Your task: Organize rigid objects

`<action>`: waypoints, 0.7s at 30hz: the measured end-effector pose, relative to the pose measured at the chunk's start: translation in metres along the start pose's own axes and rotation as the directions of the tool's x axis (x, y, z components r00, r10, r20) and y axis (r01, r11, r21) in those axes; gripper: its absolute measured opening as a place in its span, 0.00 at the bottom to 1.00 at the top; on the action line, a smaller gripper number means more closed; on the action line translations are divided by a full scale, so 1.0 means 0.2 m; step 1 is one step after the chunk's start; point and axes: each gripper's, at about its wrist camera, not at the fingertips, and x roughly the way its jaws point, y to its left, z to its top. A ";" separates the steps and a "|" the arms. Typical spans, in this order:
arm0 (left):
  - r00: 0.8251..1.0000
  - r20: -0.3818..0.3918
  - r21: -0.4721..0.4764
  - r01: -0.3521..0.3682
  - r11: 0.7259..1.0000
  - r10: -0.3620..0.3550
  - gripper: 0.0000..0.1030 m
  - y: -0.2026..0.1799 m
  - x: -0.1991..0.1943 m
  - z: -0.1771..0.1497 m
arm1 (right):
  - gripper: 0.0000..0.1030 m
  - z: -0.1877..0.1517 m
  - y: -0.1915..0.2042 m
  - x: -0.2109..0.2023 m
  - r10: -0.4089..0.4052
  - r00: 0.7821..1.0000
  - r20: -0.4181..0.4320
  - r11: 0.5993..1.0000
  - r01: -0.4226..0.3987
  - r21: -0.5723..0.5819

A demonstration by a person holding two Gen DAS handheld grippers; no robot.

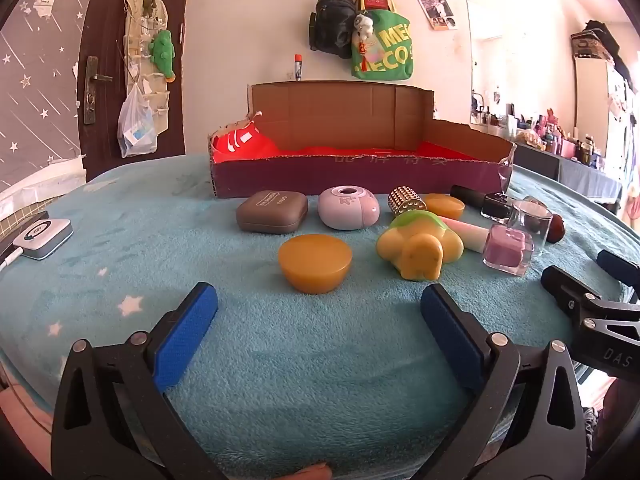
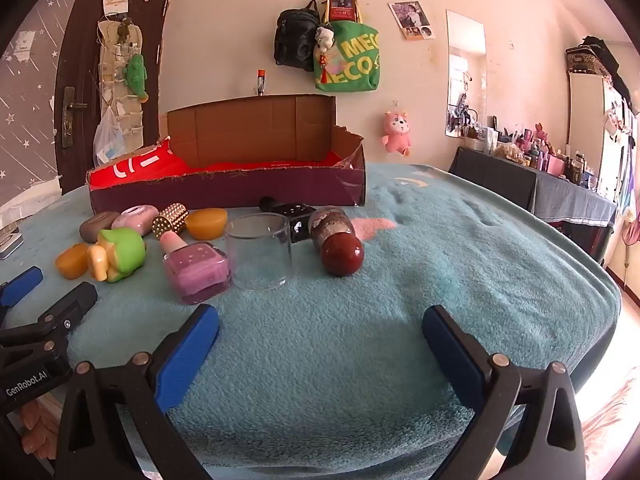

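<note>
A home bedroom: fleece blanket (image 2: pixel 400 300), hung bags (image 2: pixel 344 56), cluttered dresser (image 2: pixel 560 176).

Cardboard box (image 1: pixel 360 178) behind row of small objects, glass cup (image 2: pixel 258 250) right of nail-polish bottle (image 2: pixel 196 270)

Both the left tongs (image 1: pixel 319 308) and right tongs (image 2: pixel 320 330) gape wide, empty, tilted slightly downward.

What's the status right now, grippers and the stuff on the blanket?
Left gripper open, empty. Right gripper open, empty. Amber bowl, clear glass, pink nail polish bottle on blanket, outside cardboard box. Path clear.
</note>
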 end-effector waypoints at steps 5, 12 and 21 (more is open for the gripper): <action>1.000 0.002 0.001 0.000 1.000 0.000 1.00 0.00 0.00 0.00 | 1.00 0.00 0.00 0.00 0.000 1.000 -0.001 1.000 0.000 0.003; 1.000 0.001 -0.001 0.000 1.000 0.000 1.00 0.00 0.00 0.00 | 1.00 0.00 0.00 0.00 0.000 1.000 -0.001 1.000 0.000 0.004; 1.000 0.000 -0.001 0.001 1.000 -0.001 1.00 0.00 0.00 0.00 | 1.00 0.00 0.00 0.00 -0.001 1.000 -0.002 1.000 0.001 0.002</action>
